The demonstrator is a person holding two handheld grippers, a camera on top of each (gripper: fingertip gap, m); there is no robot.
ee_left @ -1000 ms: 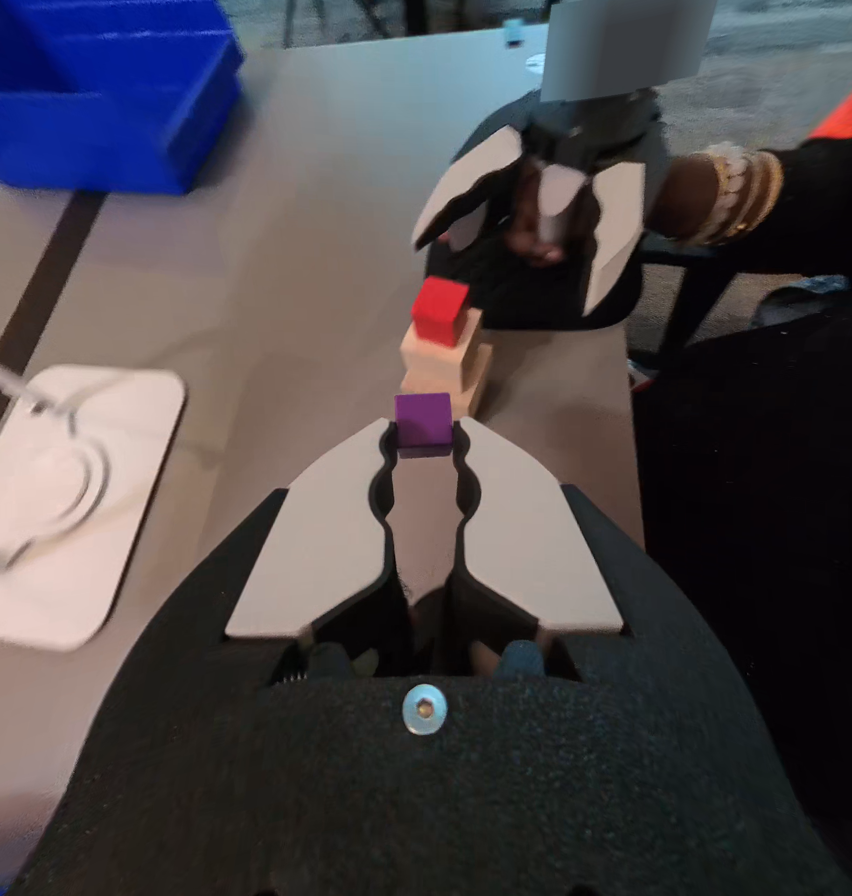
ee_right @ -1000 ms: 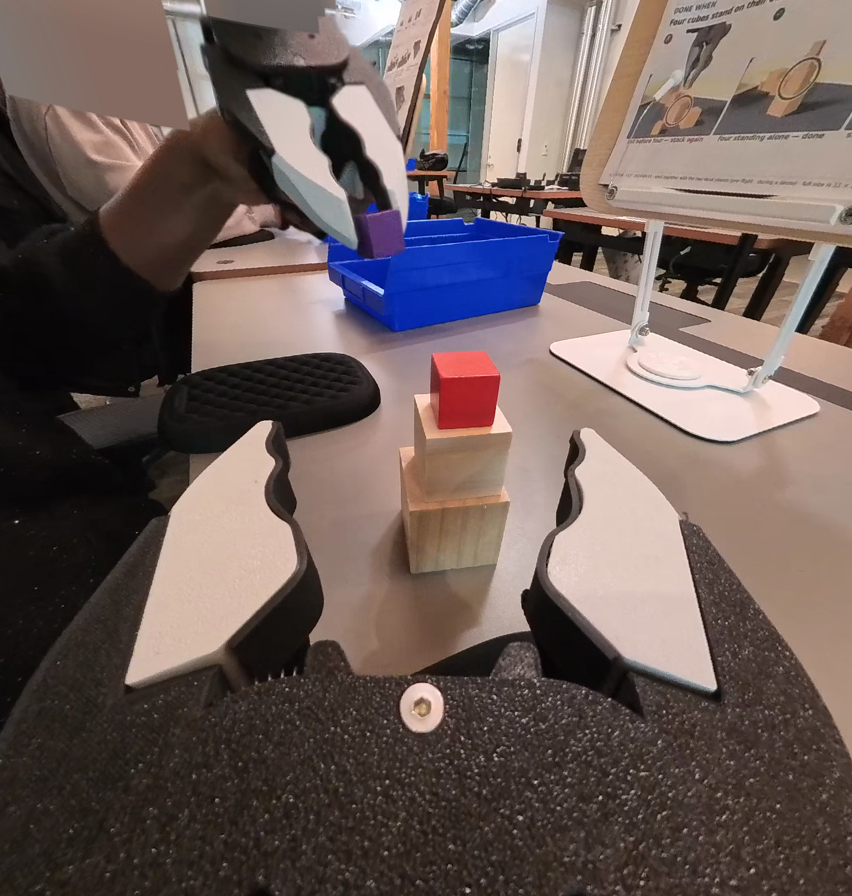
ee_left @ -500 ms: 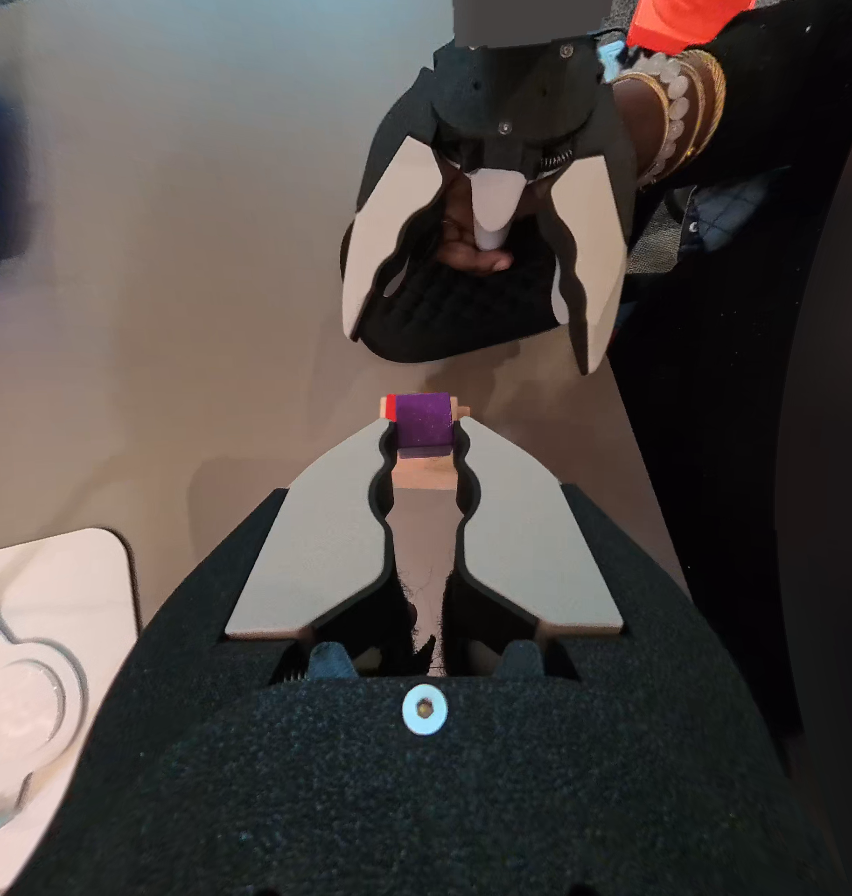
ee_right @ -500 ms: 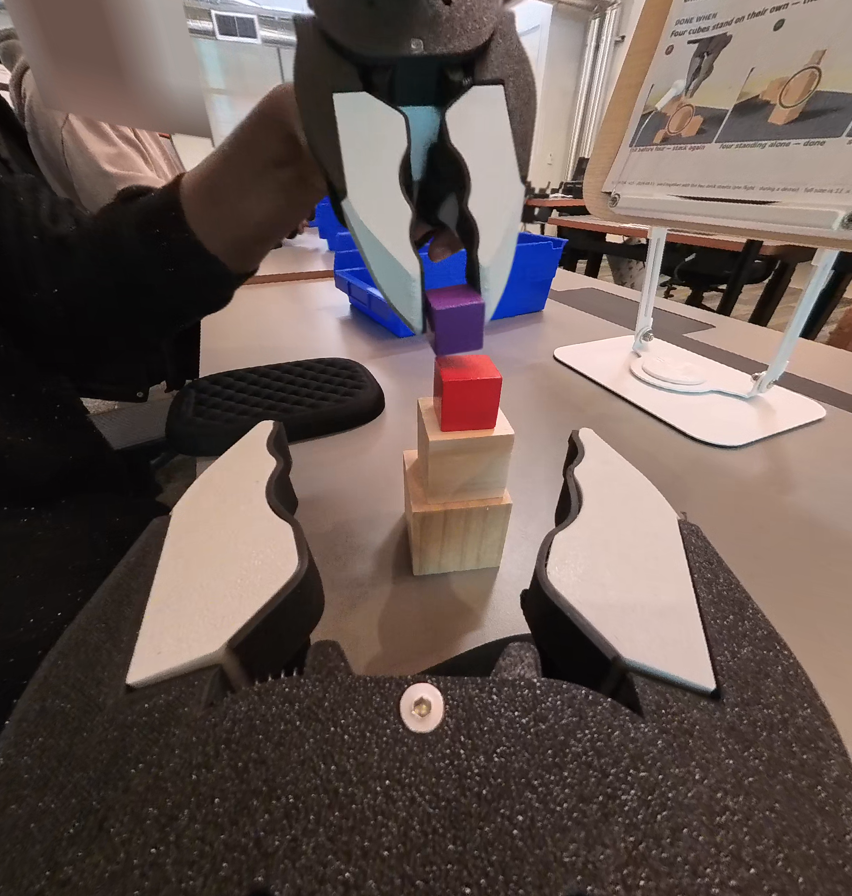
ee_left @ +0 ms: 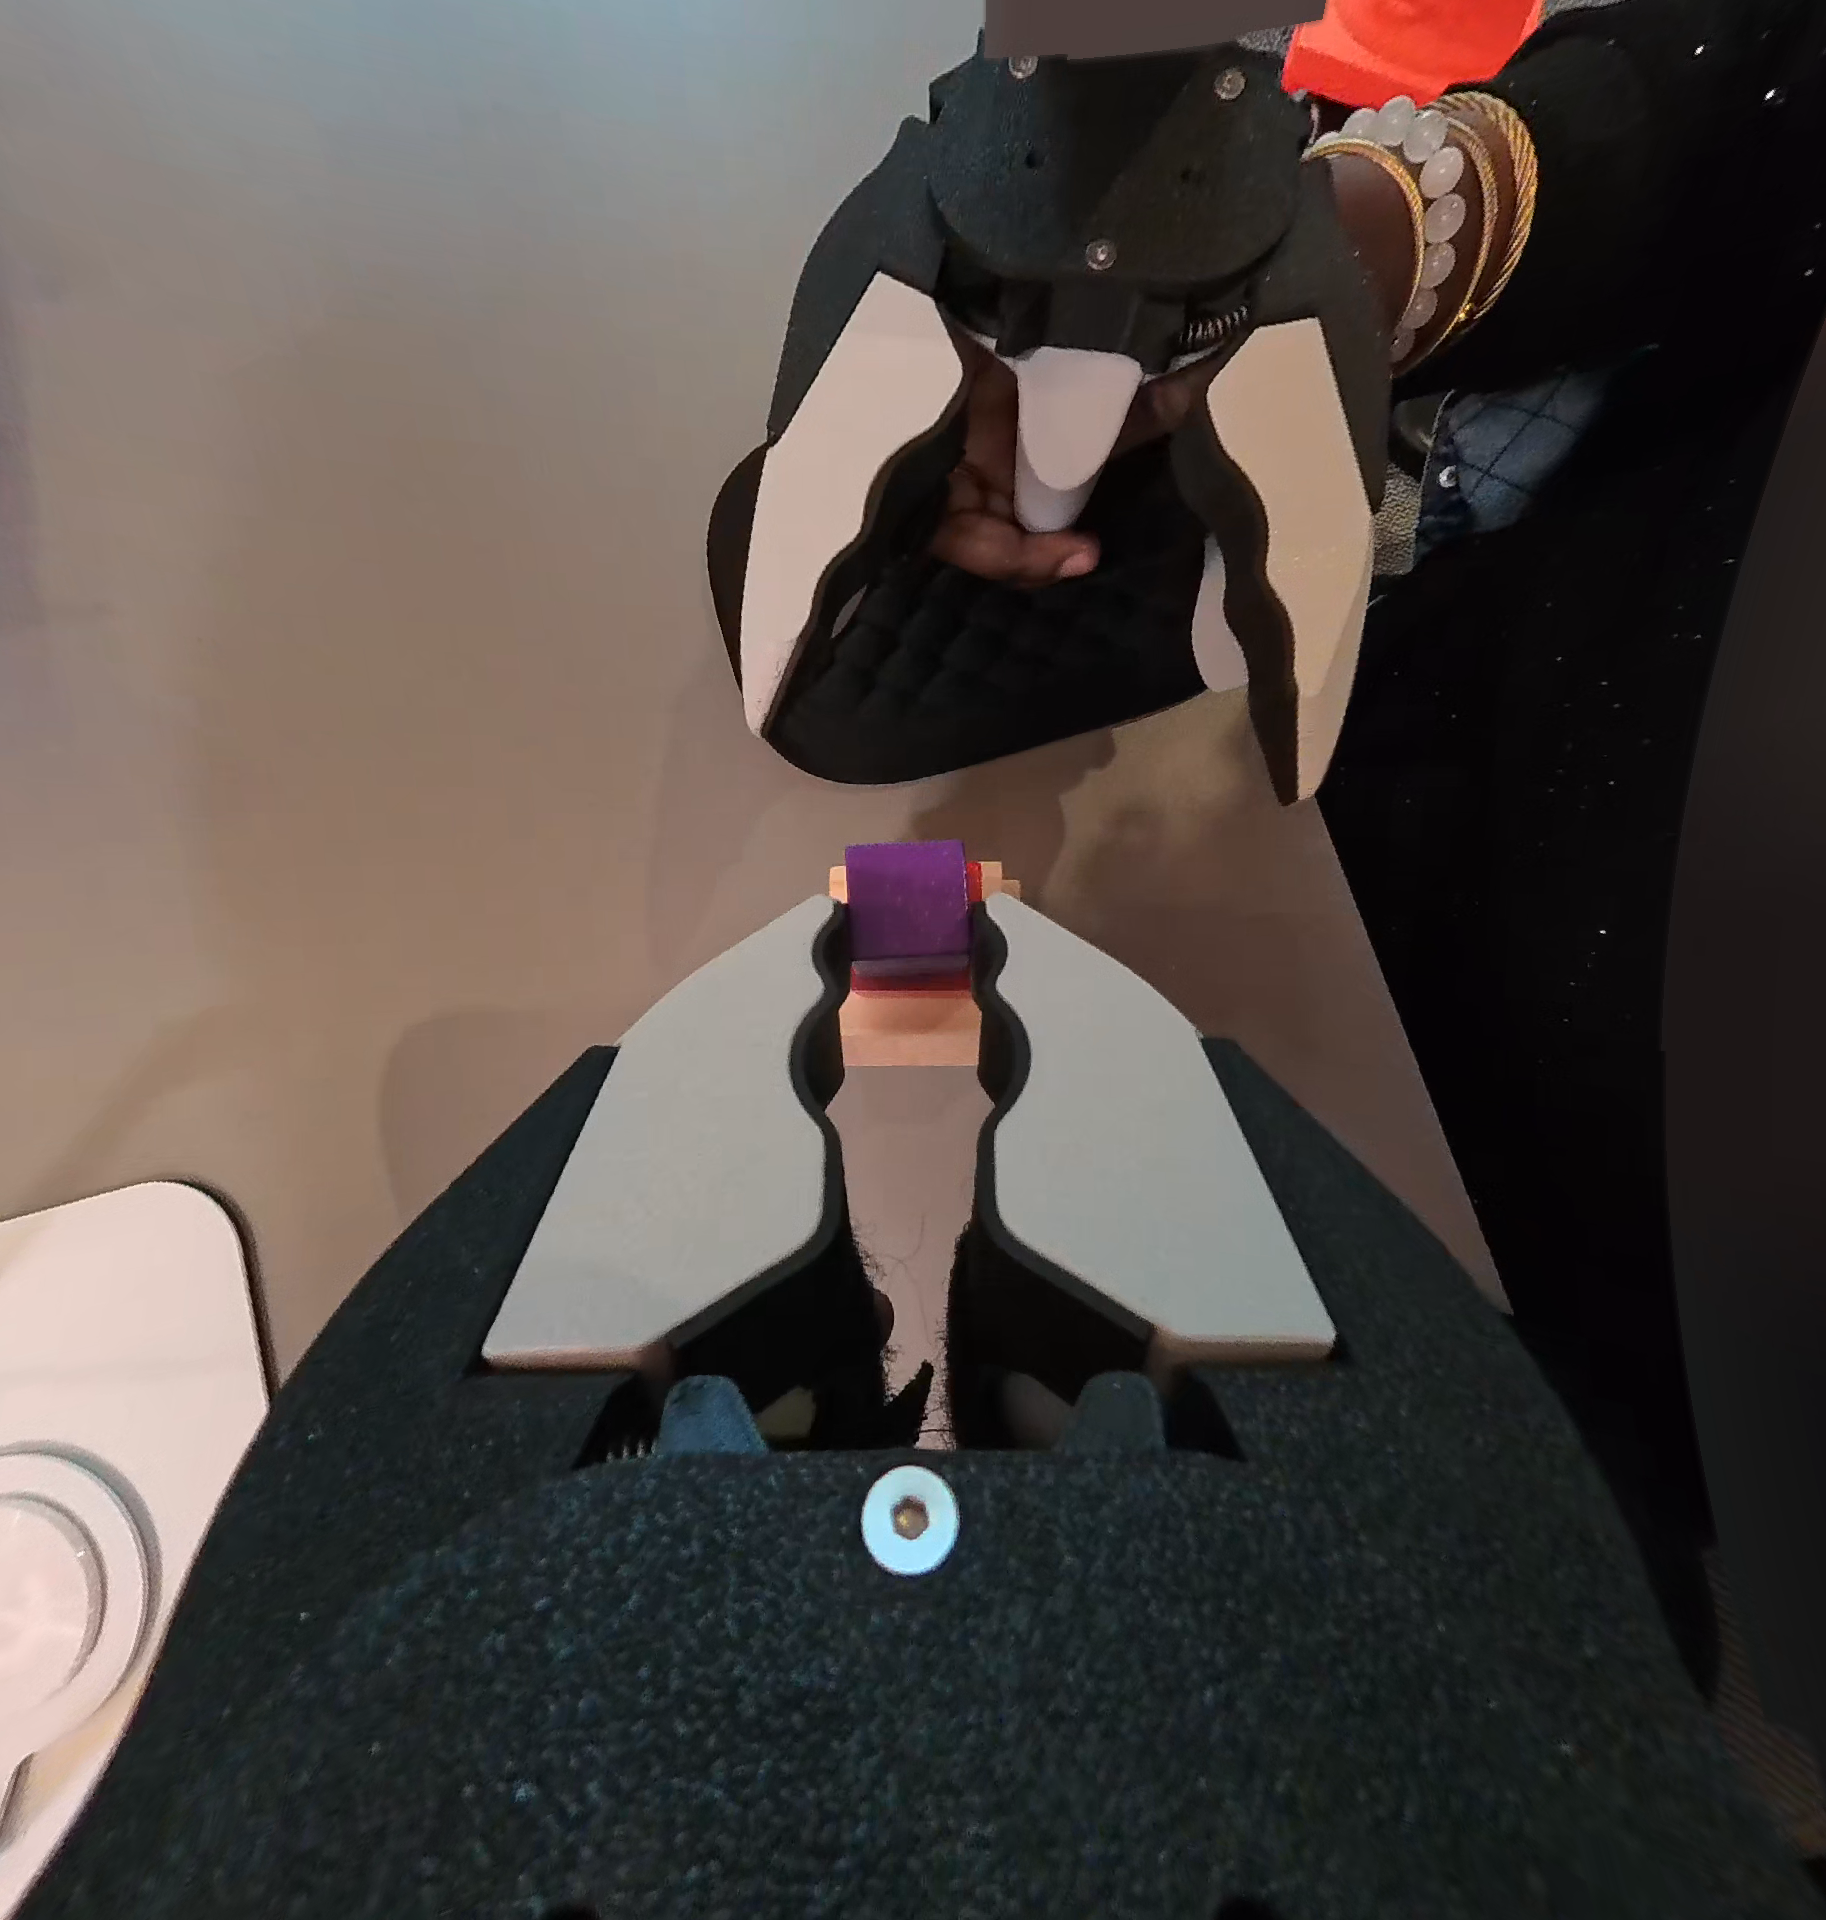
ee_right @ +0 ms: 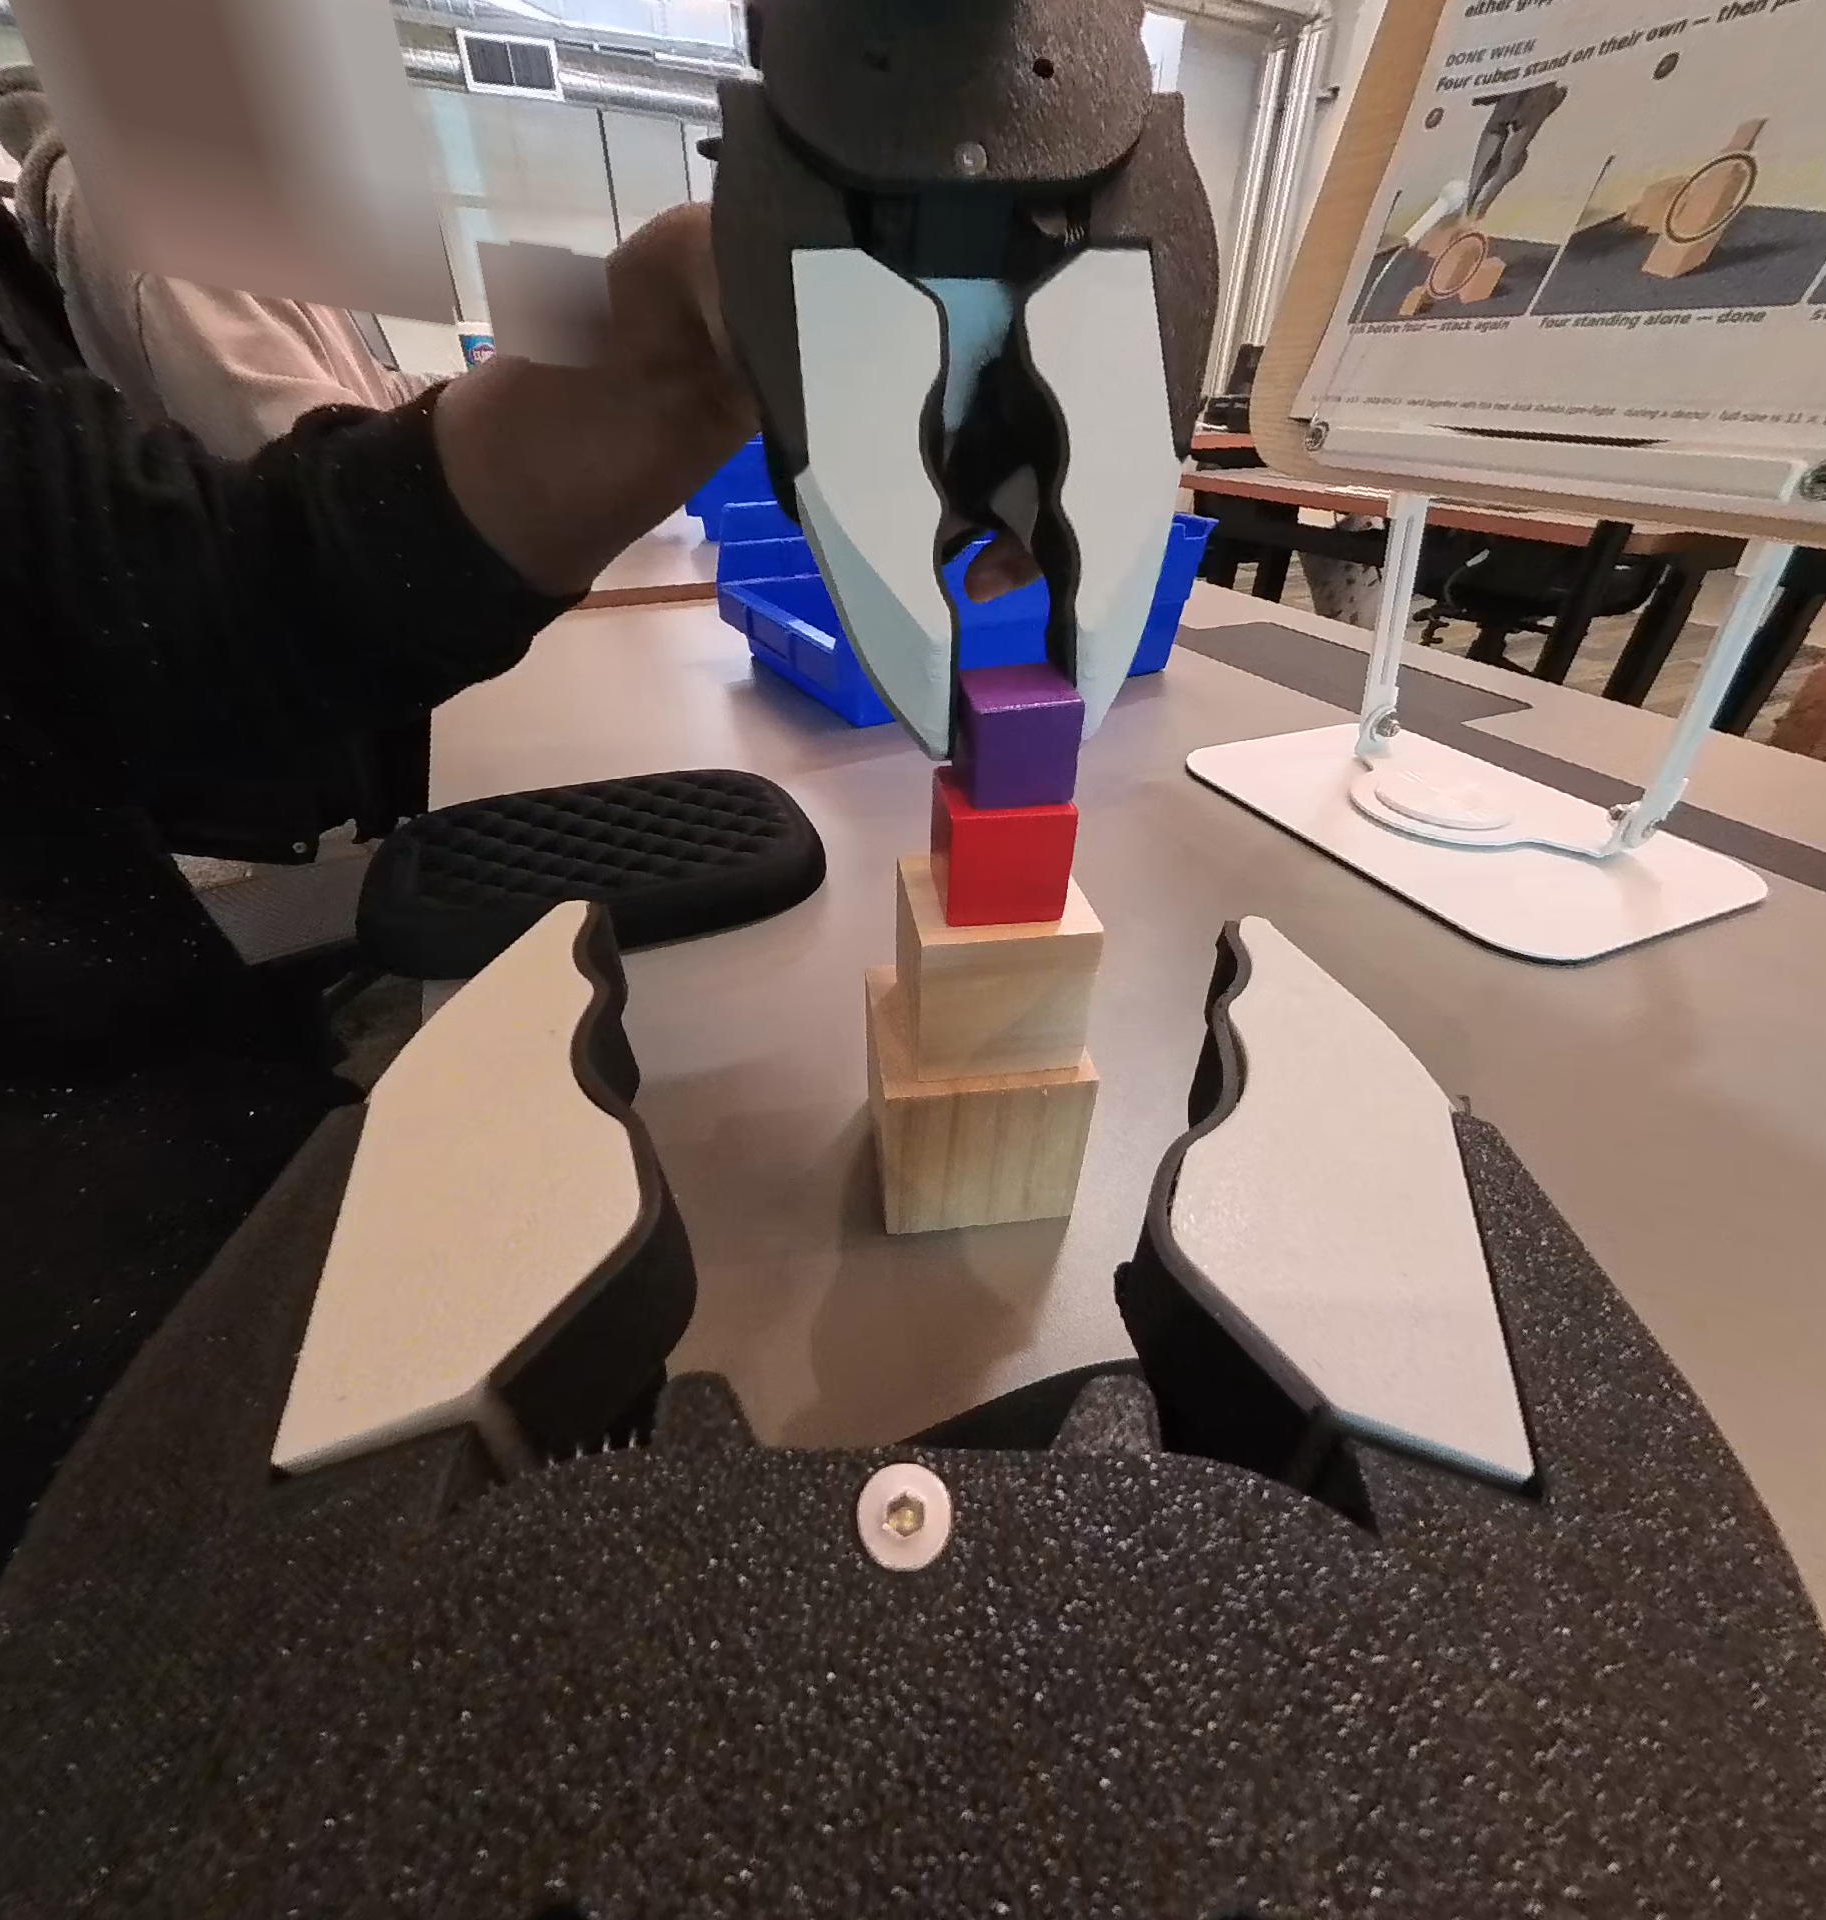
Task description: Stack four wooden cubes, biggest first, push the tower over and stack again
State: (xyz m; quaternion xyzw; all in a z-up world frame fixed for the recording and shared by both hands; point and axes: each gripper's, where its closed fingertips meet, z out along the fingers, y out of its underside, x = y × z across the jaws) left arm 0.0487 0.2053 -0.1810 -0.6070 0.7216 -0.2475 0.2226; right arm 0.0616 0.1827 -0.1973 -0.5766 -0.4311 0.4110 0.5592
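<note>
My left gripper (ee_left: 907, 914) is shut on a small purple cube (ee_left: 904, 899) and points straight down. In the right wrist view the purple cube (ee_right: 1021, 748) rests on a red cube (ee_right: 1004, 860), with both pads still against its sides. The red cube tops a stack of two wooden cubes, a smaller one (ee_right: 1002, 997) on a larger one (ee_right: 976, 1148), on the grey table (ee_right: 1304, 1039). My right gripper (ee_right: 914, 1023) is open and empty, low on the table, its fingers either side of the stack's base without touching. It also shows in the left wrist view (ee_left: 1034, 717).
A black padded armrest (ee_right: 597, 862) lies left of the stack at the table's edge. A blue bin (ee_right: 805, 623) stands behind. A white stand base (ee_right: 1491, 831) with a picture board is at the right; it also shows in the left wrist view (ee_left: 78, 1475).
My left gripper has swung over the stack and lowered the purple cube from above the red cube onto its top. My right gripper has stayed open and still.
</note>
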